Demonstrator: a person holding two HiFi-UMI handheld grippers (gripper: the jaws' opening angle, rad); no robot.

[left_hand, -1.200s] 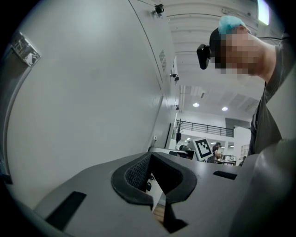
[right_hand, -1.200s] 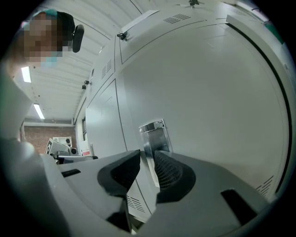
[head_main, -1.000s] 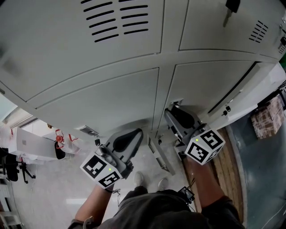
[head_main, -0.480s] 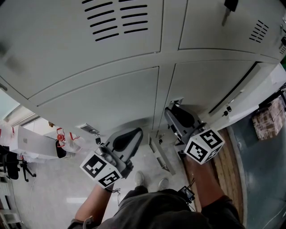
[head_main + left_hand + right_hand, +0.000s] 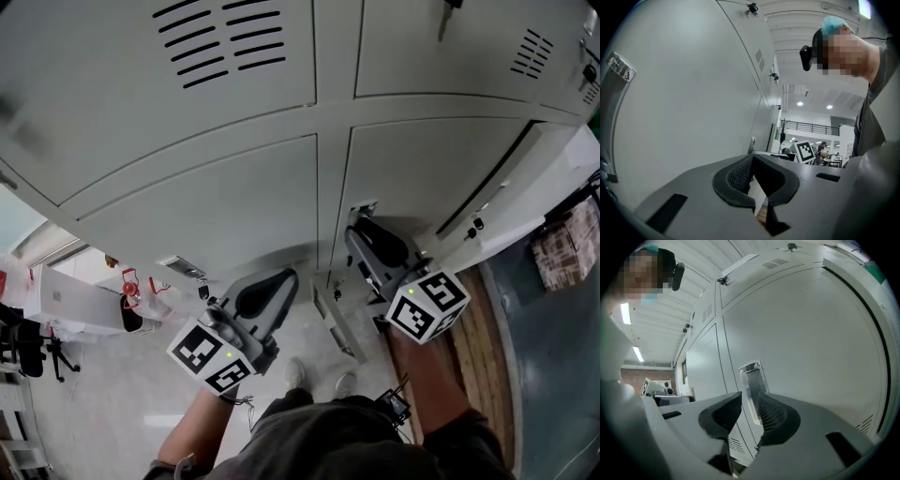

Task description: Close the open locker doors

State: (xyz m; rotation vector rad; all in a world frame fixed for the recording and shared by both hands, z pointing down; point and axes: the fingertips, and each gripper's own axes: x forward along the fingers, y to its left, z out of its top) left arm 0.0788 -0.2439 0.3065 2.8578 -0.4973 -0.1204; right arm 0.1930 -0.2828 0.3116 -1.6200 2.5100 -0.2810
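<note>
Right hand-held gripper (image 5: 367, 234) grasps the handle (image 5: 751, 380) on the locker door (image 5: 422, 178); left hand-held gripper (image 5: 277, 286), at its eight o'clock, hangs clenched, empty.

The key (image 5: 446, 19) on the upper door (image 5: 422, 61) runs off the top edge.

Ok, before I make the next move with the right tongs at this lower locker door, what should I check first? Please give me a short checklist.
1. Handle stands between the right tongs: ok.
2. Pads really press on the handle: cannot tell.
3. Left tongs shut and empty: ok.
4. Lower right door flush with its frame: cannot tell; a dark gap runs along its right edge.
5. Lower left door closed: ok.
</note>
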